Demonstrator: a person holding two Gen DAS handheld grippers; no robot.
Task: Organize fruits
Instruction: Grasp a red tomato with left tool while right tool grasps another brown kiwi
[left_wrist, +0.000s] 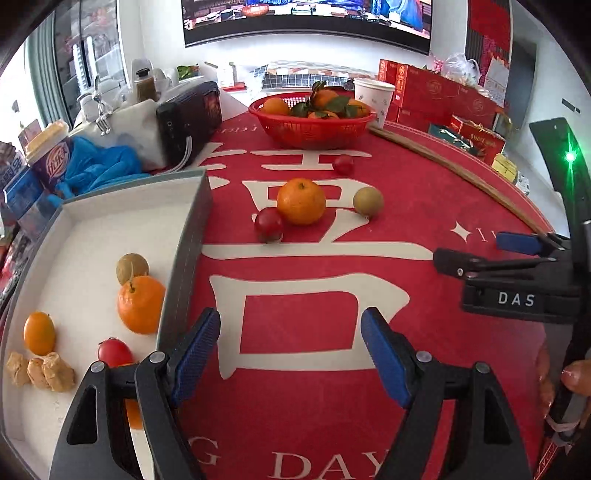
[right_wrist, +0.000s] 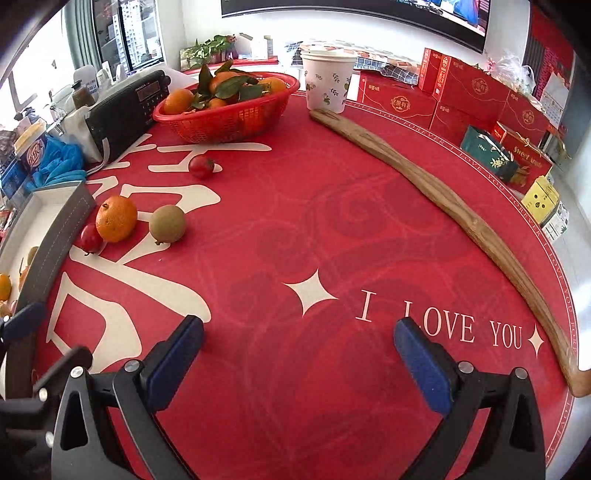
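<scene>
We logged a red tablecloth (right_wrist: 332, 229); a white tray (left_wrist: 92, 236) at left holding an orange (left_wrist: 141, 304); a red basket (left_wrist: 312, 123) far; loose at centre, an orange (left_wrist: 301, 201), brown fruit (left_wrist: 367, 201), two red fruits (left_wrist: 269, 223). Left gripper (left_wrist: 290, 354) and right gripper (right_wrist: 299, 363) gaped wide, empty.

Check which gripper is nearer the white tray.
Left. The left gripper hangs open right beside the white tray wall; the right gripper, also open, sits farther out over the red mat.
</scene>
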